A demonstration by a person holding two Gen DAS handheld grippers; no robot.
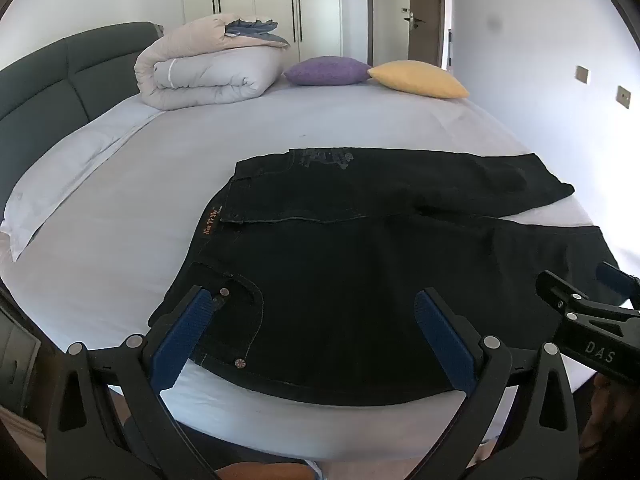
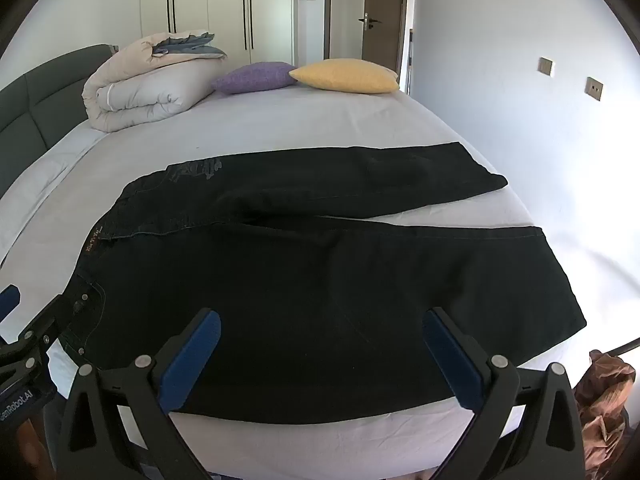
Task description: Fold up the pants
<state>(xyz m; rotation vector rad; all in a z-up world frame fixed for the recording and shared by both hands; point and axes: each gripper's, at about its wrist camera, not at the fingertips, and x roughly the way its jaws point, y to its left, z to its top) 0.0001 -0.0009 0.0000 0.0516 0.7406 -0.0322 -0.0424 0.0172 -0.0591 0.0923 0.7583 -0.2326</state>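
Pants [image 1: 360, 280] lie spread flat on the bed [image 1: 200, 168], thick, floppy denim best pinched at waistband and hem, while left gripper [image 1: 316, 312] and right gripper [image 2: 322, 330] hover wide open, holding nothing.

Both wrist cameras sit low at the near edge of the bed [image 1: 320, 120], tilted down across it toward the folded duvet [image 1: 208, 72] by the headboard; the left view hangs close over the waistband of the pants [image 1: 340, 280]; the right view over the legs; both share the pants, duvet and far wardrobe.
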